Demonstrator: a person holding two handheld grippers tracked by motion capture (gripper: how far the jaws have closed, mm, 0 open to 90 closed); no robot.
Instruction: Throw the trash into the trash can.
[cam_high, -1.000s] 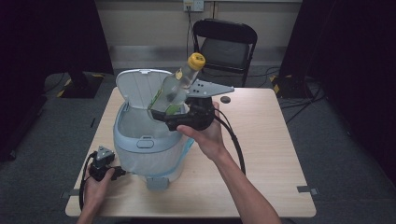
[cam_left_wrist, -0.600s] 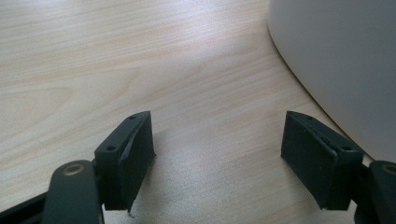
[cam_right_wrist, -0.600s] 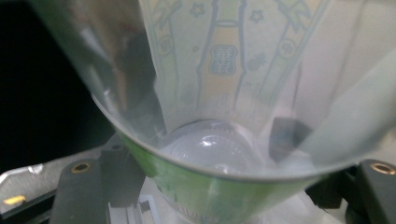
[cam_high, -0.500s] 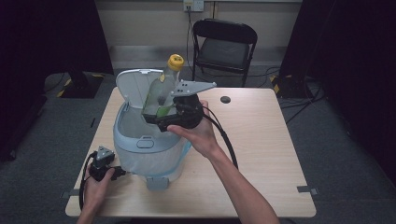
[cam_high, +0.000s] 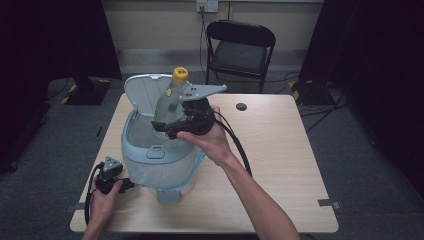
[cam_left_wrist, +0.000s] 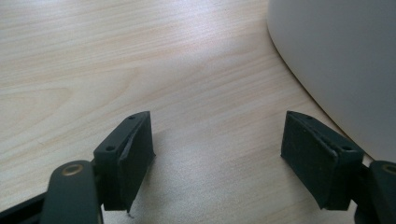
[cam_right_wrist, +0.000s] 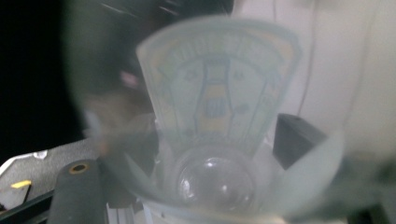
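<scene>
Dark room with black curtains on both sides, grey carpet floor, a black folding chair (cam_high: 241, 47) behind a light wooden table (cam_high: 280, 165).

High view: pale blue trash bin (cam_high: 157, 160) standing on the left half of the table, lid (cam_high: 145, 95) flipped up at the back. Right gripper (cam_high: 172, 131) held over the open mouth of the bin, jaws closed on a clear plastic bottle (cam_high: 169, 102) with a yellow cap (cam_high: 180, 75). Bottle nearly upright, cap on top and leaning a little to the right, lower end just inside the rim of the bin, in front of the raised lid. Grey three-cornered plate on top of the gripper, black cable hanging down toward the person's forearm. Left gripper (cam_high: 107, 177) resting on the table just beside the bin at the near left corner, in the person's left hand.

Left gripper view: left gripper (cam_left_wrist: 217, 154) low over the wood grain, jaws well apart, nothing between them, only bare table. Curved white wall of the bin (cam_left_wrist: 341, 60) at the right, just beside the right-hand jaw.

Right gripper view: bottle (cam_right_wrist: 219, 140) very close and blurred, seen from its round base, label with blue and yellow print above. Black jaw pads (cam_right_wrist: 292, 135) pressed on both sides of the bottle. White inner surface of the bin lid behind at the right.
</scene>
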